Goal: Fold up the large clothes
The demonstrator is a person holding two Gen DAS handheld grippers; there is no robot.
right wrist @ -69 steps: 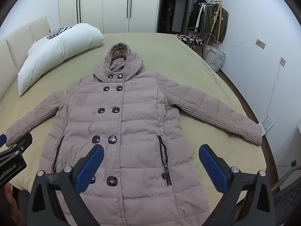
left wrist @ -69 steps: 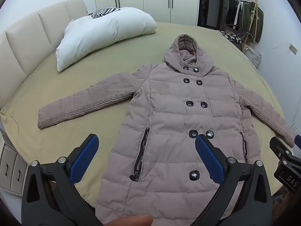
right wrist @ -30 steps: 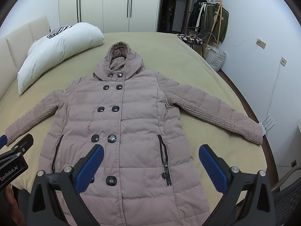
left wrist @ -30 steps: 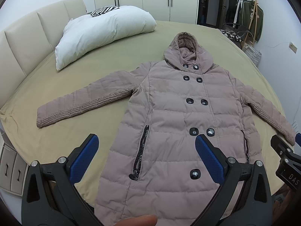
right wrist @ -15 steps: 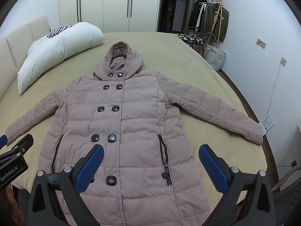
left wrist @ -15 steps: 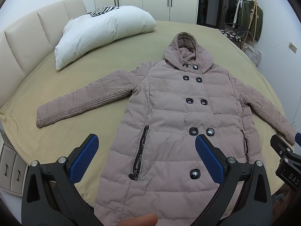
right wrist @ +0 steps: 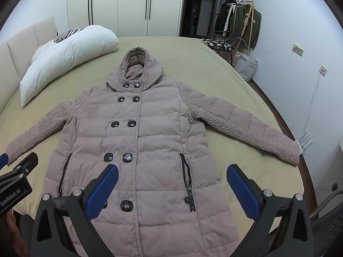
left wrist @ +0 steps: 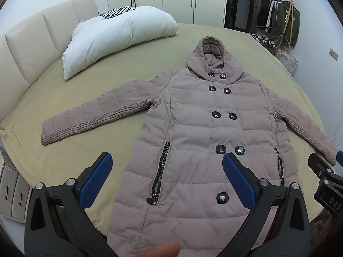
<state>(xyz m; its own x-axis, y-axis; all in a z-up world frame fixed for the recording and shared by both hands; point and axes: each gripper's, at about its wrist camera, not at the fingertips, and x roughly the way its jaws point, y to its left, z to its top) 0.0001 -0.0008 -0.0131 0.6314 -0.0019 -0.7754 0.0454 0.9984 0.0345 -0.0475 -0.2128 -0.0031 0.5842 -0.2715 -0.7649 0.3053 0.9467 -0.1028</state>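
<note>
A long mauve quilted hooded coat (left wrist: 199, 128) lies flat, front up and buttoned, on the olive bed, with both sleeves spread out to the sides. It also shows in the right wrist view (right wrist: 145, 137). My left gripper (left wrist: 167, 171) is open and empty, held above the coat's lower left part near the left pocket zip. My right gripper (right wrist: 172, 182) is open and empty above the coat's lower right part near the right pocket zip. Neither touches the coat.
A white pillow (left wrist: 115, 38) lies at the bed's far left by the padded headboard (left wrist: 32, 49). A chair and a clothes rack (right wrist: 240, 27) stand at the far right. A white basket (right wrist: 245, 65) sits by the wall. Wardrobes stand behind the bed.
Both views have shifted very slightly over the coat. The coat has not moved and both grippers stay open.
</note>
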